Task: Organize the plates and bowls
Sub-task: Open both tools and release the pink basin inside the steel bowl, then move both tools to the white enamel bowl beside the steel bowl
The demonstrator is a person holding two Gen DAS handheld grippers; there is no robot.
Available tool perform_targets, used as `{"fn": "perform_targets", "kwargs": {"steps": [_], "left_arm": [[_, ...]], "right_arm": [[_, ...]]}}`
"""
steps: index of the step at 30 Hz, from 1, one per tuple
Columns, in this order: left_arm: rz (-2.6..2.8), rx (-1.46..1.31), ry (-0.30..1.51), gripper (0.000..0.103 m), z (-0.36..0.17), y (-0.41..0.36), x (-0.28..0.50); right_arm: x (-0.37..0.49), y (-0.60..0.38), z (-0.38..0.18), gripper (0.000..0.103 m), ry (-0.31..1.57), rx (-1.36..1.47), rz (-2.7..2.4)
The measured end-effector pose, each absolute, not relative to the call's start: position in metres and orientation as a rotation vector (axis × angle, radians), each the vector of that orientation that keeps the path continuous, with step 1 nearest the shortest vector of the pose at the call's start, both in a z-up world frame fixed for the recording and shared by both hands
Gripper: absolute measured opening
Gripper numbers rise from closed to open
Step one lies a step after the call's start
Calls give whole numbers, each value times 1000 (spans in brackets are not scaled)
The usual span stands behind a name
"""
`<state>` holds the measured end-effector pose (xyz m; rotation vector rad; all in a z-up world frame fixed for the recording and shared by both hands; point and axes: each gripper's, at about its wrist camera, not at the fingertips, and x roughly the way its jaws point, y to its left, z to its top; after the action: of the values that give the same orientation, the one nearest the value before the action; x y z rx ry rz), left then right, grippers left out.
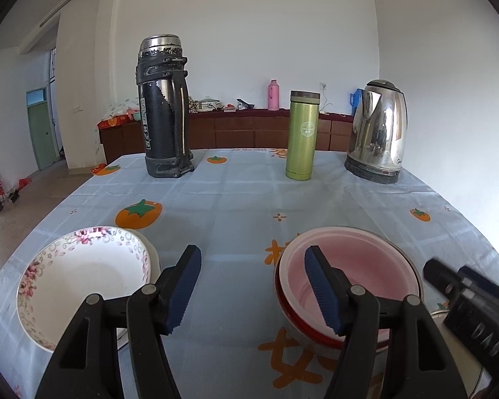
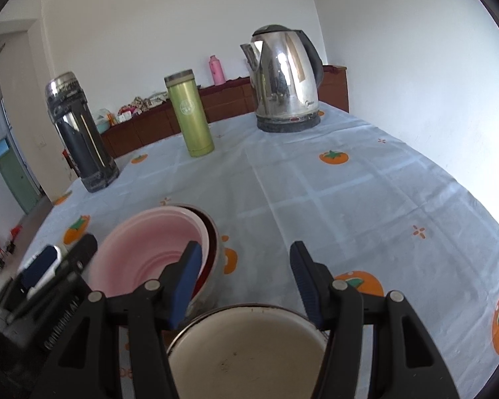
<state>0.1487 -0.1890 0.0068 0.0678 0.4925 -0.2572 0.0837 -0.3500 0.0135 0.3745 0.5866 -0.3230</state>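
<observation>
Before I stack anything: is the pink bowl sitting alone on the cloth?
No, the pink bowl is nested inside a red bowl, whose rim shows beneath it.

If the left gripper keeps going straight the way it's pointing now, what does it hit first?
Probably bare tablecloth. The left gripper is open, aimed down between the flowered bowl and the pink bowl. Its right finger overlaps the pink bowl's rim; depth is unclear.

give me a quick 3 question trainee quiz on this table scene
1. True or false: the pink bowl sits nested in a red bowl.
2. Which stands between the black flask and the kettle? A) green tumbler B) floral bowl C) nothing
3. Fill in: the left gripper is ____, holding nothing.

Key: 1 true. 2 A, the green tumbler. 3 open.
</observation>
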Motion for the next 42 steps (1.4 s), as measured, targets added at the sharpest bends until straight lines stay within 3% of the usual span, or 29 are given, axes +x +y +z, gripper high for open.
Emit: {"fn": "perform_targets", "kwargs": {"steps": [23,42], "left_arm": [[-222,35,509,67,0,-165,109],[-271,70,485,67,0,-177,92]], "right_arm": [[50,-350,37,57,387,360,-329],[-2,-377,25,57,376,357,-464]]}}
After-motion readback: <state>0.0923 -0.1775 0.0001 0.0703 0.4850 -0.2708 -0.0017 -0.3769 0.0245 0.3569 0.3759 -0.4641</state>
